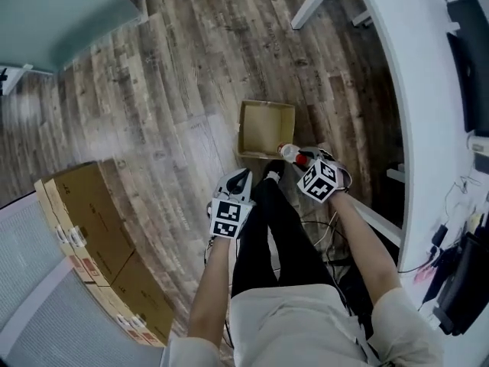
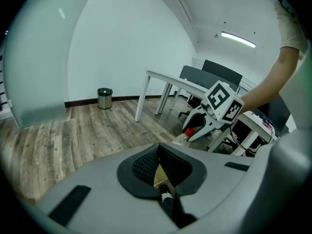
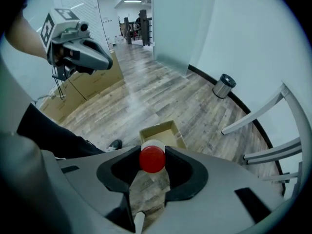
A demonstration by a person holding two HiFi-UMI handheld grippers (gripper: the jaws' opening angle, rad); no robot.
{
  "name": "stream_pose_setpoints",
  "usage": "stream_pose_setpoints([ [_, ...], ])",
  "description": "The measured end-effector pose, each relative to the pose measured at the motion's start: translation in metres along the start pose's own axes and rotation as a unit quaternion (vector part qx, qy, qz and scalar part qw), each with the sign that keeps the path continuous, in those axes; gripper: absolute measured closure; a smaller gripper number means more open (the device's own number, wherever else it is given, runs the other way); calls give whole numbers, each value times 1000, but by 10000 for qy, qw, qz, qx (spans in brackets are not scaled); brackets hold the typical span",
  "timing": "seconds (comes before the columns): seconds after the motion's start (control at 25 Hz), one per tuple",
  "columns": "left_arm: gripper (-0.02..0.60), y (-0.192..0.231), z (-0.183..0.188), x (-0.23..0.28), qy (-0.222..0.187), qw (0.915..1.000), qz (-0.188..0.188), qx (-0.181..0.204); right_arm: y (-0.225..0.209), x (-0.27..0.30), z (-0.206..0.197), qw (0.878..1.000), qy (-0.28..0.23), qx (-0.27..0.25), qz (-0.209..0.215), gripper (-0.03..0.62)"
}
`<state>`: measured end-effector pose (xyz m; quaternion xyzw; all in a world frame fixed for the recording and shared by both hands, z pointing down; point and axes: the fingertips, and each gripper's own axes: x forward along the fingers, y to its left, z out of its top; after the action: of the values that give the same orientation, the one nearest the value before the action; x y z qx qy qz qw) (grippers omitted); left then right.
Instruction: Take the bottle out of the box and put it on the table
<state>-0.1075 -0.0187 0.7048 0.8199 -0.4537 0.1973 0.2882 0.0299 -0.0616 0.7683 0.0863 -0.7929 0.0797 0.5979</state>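
Note:
My right gripper (image 1: 299, 159) is shut on a clear bottle (image 1: 291, 154) with a red cap (image 3: 152, 159), held high above the wooden floor. The bottle's neck sits between the black pads (image 3: 178, 167), cap towards the camera. Below it an open cardboard box (image 1: 264, 128) lies on the floor, also in the right gripper view (image 3: 161, 132). My left gripper (image 1: 243, 177) hangs beside the right one, shut with nothing in it (image 2: 158, 146). In the left gripper view the right gripper (image 2: 191, 130) shows with the bottle (image 2: 181, 139). The white table (image 1: 416, 90) curves along the right.
A stack of brown cartons (image 1: 95, 235) stands at the left by a glass partition. Cables (image 1: 325, 228) trail under the table's edge; dark gear (image 1: 467, 52) lies on it. A small metal bin (image 3: 224, 86) stands by the wall. The person's legs are between the grippers.

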Motion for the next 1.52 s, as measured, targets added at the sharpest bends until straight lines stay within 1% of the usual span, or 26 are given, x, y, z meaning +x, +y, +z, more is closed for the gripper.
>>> stream_pose_setpoints([
  [0.12,566,-22,25,-11,-33,9996,-169,238,0,-45,7,9996,-132,190,153,413],
  [0.4,566,-66,76,-28,-196,9978,-455,450,-3,-134,12,9998,-178,-32,39,413],
  [0.52,566,-82,105,-35,-189,9935,-687,883,-3,-163,16,9998,-184,-79,94,413],
  [0.6,566,-95,128,-31,-200,9898,-835,1137,-11,-183,17,9996,-223,-106,99,413],
  [0.76,566,-130,163,-12,-281,9842,-1047,1398,-27,-224,0,9997,-257,-59,-18,412],
  [0.92,566,-173,205,2,-329,9750,-1364,1722,-46,-272,-15,9991,-326,78,-251,412],
  [1.08,566,-217,240,18,-284,9663,-1695,1917,-60,-331,-34,9974,-466,255,-479,412],
  [1.16,566,-241,261,26,-350,9607,-1860,2029,-65,-362,-44,9963,-548,310,-581,413],
  [1.24,566,-265,284,37,-404,9539,-2025,2179,-75,-392,-56,9947,-618,378,-728,412],
  [1.36,566,-304,310,49,-425,9410,-2304,2440,-82,-430,-78,9916,-706,599,-904,412],
  [1.44,566,-332,323,62,-417,9344,-2493,2510,-91,-456,-98,9877,-821,822,-1042,412],
  [1.52,566,-359,328,75,-299,9281,-2673,2573,-101,-484,-118,9832,-947,1041,-1165,411],
])
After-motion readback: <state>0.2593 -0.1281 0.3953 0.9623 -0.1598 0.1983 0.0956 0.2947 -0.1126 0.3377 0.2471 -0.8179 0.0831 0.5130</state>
